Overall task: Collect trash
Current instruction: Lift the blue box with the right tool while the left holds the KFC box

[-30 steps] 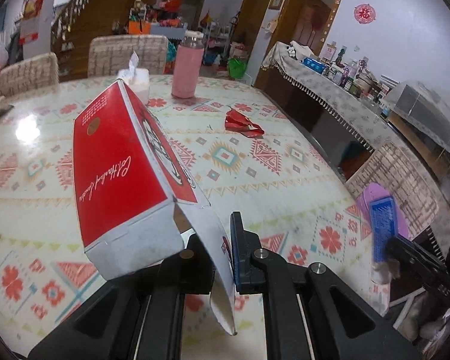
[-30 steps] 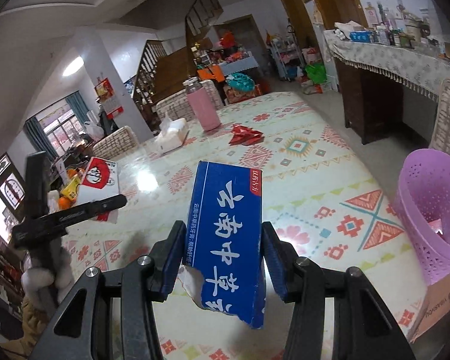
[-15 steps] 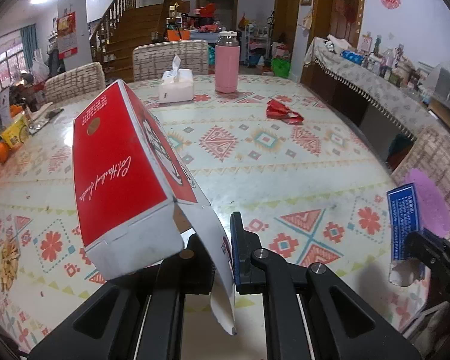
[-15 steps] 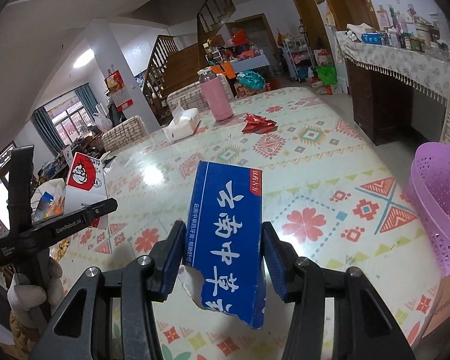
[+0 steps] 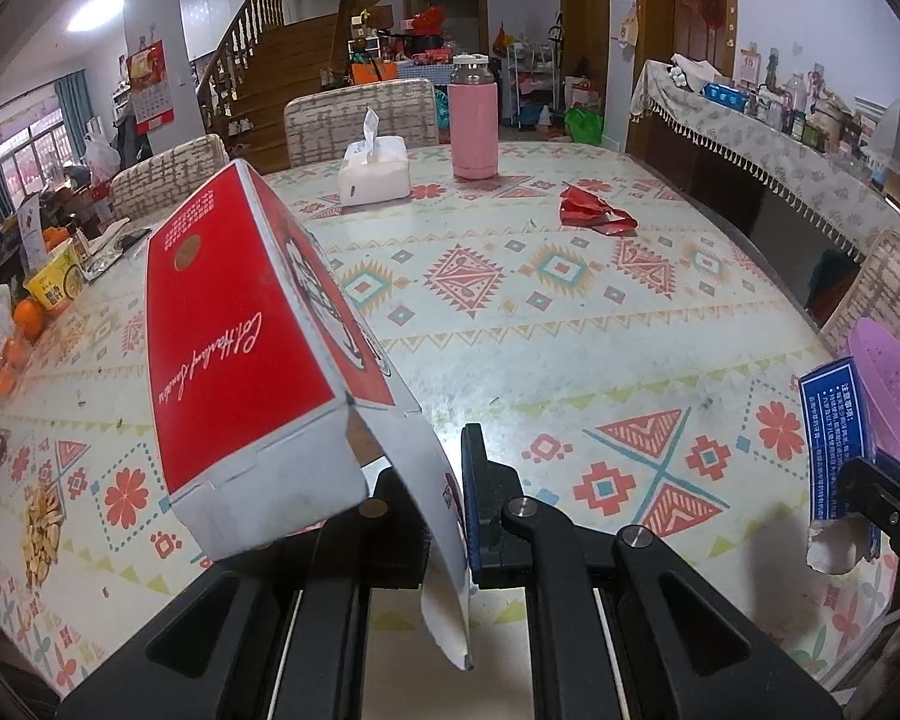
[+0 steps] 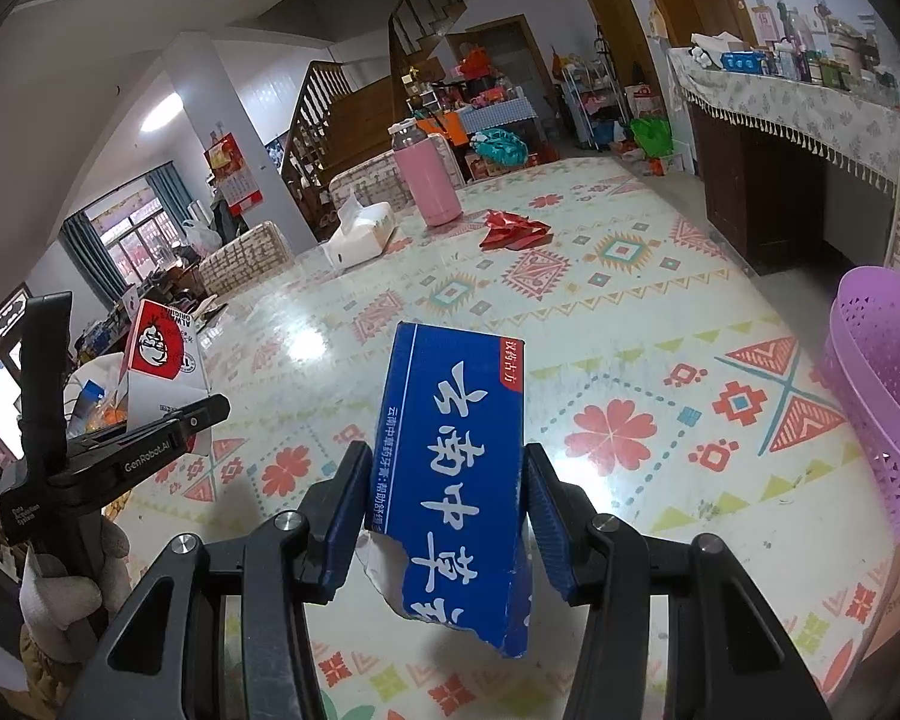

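Pinching open red-and-white cardboard box (image 5: 240, 348) by its flap, left gripper (image 5: 450, 504) fingers' tips hidden; right gripper (image 6: 444, 516) fingers clamp torn blue carton (image 6: 456, 456), lower end ragged.

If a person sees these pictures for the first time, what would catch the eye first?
Most likely the two boxes held up over the patterned table: a red box pinched by its flap in the left gripper, and a torn blue box clamped in the right gripper. A purple basket waits at the table's right edge.
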Tool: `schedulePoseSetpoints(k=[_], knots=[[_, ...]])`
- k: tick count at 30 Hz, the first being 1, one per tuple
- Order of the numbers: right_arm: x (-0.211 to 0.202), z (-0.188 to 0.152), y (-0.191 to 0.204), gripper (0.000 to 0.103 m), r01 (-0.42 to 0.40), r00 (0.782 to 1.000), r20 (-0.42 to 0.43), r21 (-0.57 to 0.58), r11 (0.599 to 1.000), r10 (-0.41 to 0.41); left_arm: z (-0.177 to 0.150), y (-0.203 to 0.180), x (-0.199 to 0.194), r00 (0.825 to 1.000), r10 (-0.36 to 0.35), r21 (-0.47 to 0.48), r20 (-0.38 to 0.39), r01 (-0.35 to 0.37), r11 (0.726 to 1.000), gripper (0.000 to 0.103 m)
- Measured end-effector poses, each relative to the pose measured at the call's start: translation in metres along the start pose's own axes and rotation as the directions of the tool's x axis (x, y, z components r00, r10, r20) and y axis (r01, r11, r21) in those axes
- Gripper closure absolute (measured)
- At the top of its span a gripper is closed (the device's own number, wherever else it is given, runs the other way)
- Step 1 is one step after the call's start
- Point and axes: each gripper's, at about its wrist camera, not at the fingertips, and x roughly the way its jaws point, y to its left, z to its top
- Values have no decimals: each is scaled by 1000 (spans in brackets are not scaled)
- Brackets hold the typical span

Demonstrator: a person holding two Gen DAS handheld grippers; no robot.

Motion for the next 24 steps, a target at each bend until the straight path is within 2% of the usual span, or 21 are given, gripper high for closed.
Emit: schedulePoseSetpoints(k=[15,24], knots=[[2,-3,7,48,6,1000,-13,-15,1000,-7,-6,-1,-4,999,45,26,22,-46,999,94],[4,-5,9,48,7,1000,-18,-21,1000,-7,-10,0,-1,999,42,29,9,-42,999,94]])
